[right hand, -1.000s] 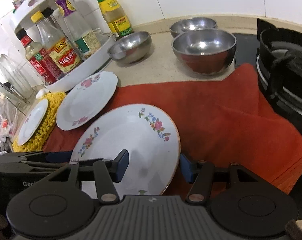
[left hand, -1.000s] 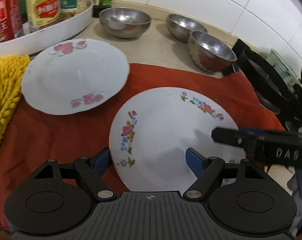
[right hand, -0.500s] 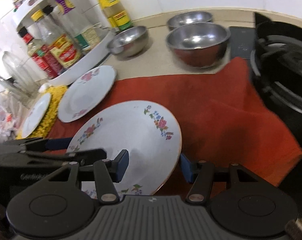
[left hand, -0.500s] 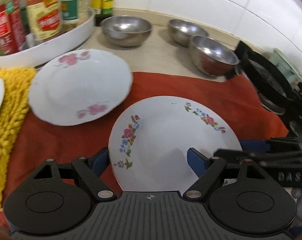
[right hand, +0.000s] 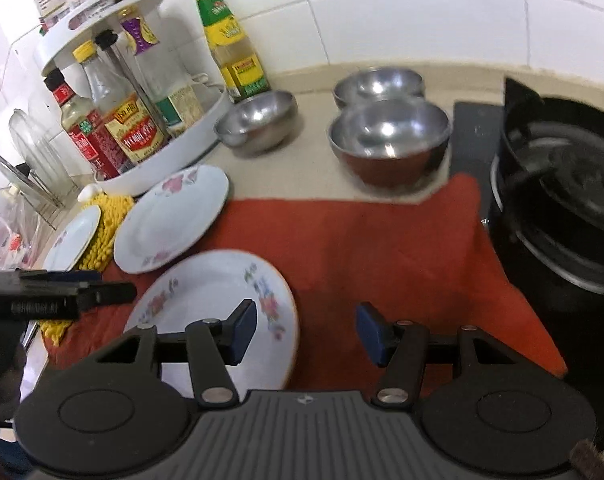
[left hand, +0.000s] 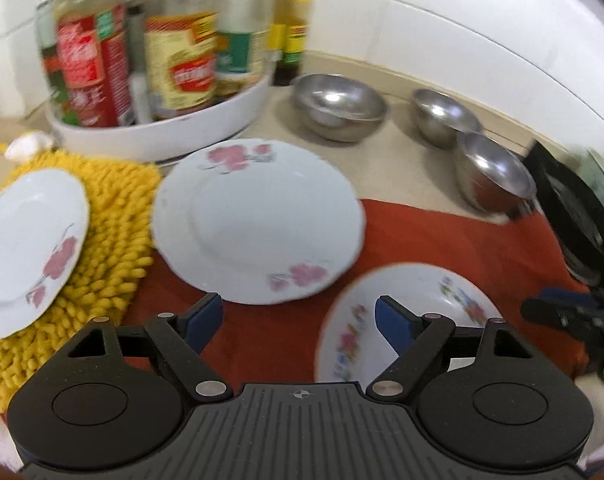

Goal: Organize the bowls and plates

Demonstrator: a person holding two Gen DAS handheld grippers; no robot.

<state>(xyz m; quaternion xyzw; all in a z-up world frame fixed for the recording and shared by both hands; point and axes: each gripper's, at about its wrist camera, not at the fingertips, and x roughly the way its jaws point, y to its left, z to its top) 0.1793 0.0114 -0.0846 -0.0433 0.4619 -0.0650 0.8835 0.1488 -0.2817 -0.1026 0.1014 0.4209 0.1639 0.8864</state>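
Here your beige table (right hand: 314,184) runs back to a white tiled wall (right hand: 422,12), with a red cloth (right hand: 382,248) spread over its near part. The multicoloured-flower plate (right hand: 214,300) lies on that cloth at lower left of the right wrist view, the pink-flower plate (left hand: 254,220) beyond it, and three steel bowls (right hand: 388,136) near the wall. Your left tool (left hand: 298,320) has just been opening, nothing between its jaws; your right tool (right hand: 306,332) stands apart over the flowered plate's rim, gripping nothing. Only the right view shows the black stove burner (right hand: 562,184); only the left shows the whole small plate (left hand: 26,248) on the yellow mat (left hand: 114,248).
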